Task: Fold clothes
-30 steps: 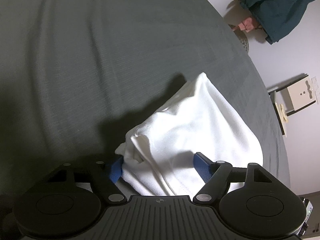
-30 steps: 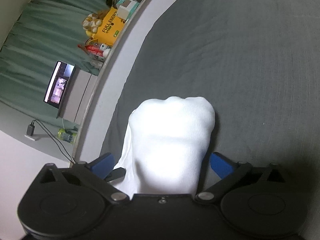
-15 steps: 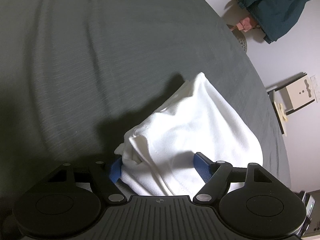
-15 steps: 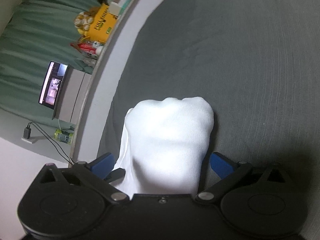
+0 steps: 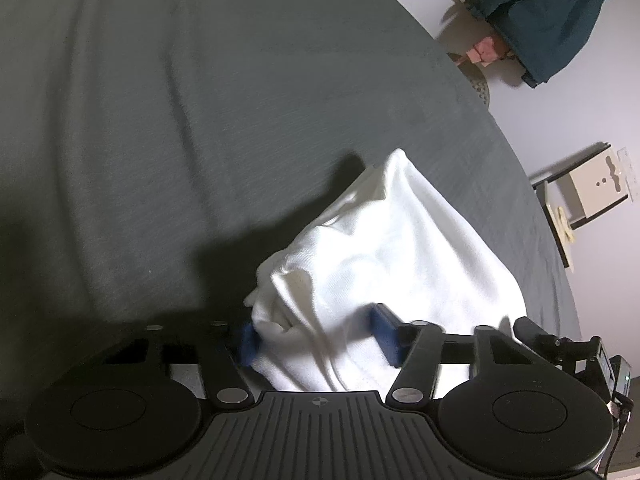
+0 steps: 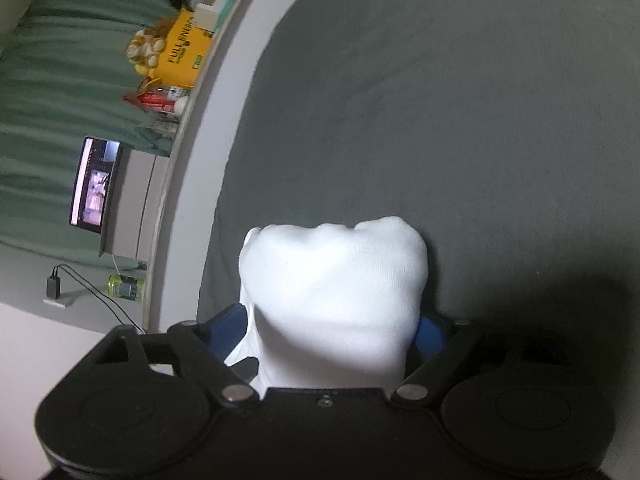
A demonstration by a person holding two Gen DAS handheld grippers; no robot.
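A white garment lies bunched on the grey bed sheet. My left gripper straddles its near crumpled edge, and its jaws are closing, with the blue pads touching gathered cloth on both sides. In the right wrist view the white garment rises as a rounded mound on the grey sheet. My right gripper is around this mound and its jaws are closing too. Its blue pads lie against the cloth's flanks, half hidden by it.
The bed's right edge runs close by the garment, with a dark teal cloth and a small cabinet beyond it. On the other side a white ledge borders the bed, past it a lit screen, a yellow box and a can.
Both grippers' jaws have come in from wide apart onto the white cloth, which now bunches between the pads. Neither hand has shifted noticeably.
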